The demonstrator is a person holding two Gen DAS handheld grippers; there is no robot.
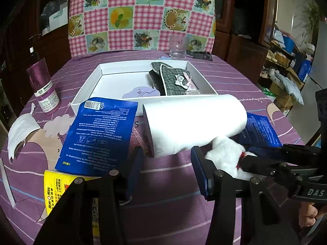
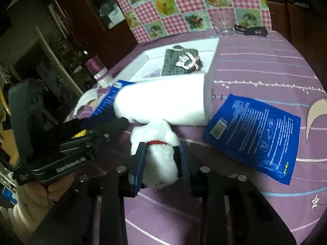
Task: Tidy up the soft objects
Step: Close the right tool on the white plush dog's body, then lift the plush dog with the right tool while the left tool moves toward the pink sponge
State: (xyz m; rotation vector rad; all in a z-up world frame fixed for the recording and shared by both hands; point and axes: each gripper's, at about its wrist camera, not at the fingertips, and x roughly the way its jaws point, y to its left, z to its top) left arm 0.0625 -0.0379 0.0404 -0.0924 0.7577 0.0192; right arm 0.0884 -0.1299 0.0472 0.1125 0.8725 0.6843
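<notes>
Plush [image 2: 161,159] sitting clamped in right tongs [image 2: 161,163], box [image 1: 90,87] lying ahead beyond roll [image 1: 196,122]; left tongs [image 1: 167,167] hanging wide, empty.

Right gripper [image 2: 161,163] clamps a white plush toy [image 2: 157,155] w/ red collar, low over purple tablecloth [image 2: 255,65]. Just beyond: white roll [image 2: 163,104] lying on its side, touching the toy. Blue packet [image 2: 253,138] flat to the right. White box [image 2: 214,61] farther back holds a plaid pouch [image 2: 179,61]. Left gripper [image 2: 102,128] at left edge, state unclear.
</notes>
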